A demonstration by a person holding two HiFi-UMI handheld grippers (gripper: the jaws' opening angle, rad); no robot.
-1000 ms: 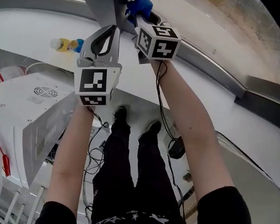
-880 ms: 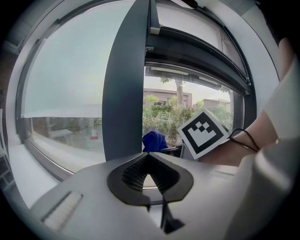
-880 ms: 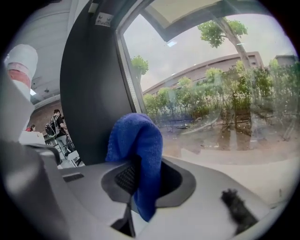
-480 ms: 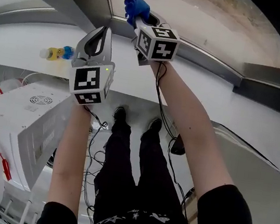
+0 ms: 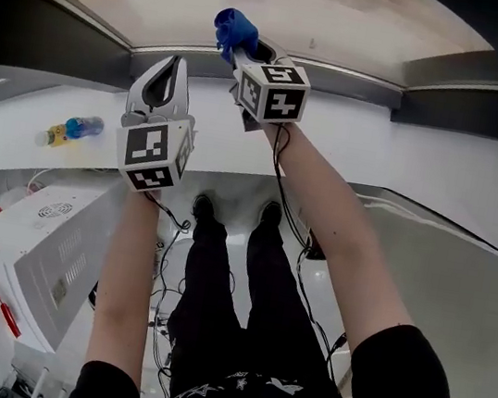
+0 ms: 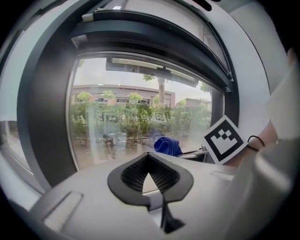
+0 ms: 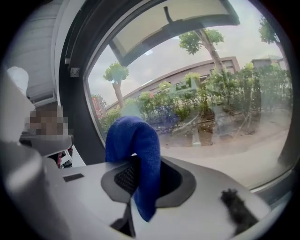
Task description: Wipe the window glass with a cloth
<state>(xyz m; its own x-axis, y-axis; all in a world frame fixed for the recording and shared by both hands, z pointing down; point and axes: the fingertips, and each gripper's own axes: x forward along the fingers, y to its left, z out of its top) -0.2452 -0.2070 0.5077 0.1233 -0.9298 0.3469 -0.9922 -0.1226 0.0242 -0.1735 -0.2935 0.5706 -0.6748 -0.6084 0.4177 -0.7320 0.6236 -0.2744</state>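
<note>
Now, right claw [image 7: 140, 176]: clamping shut on the blue cloth [image 7: 135, 140], its jaws pinching the fold.
cloth: arching up out of the right claw with one end hanging down in front; sitting low before the window glass [image 7: 211, 108], close to the lower frame. Contact with the pane is not showing clearly.
left claw [image 6: 148, 157]: narrow, jaw tips meeting, gripping nothing; pointing at the glass just left of the right claw.
window glass: showing trees and buildings outside.
white sill [image 5: 406, 153]: running beneath the dark frame and carrying a small bottle [image 5: 72, 130] lying well left of both claws.
person: standing, both forearms reaching toward the window.
</note>
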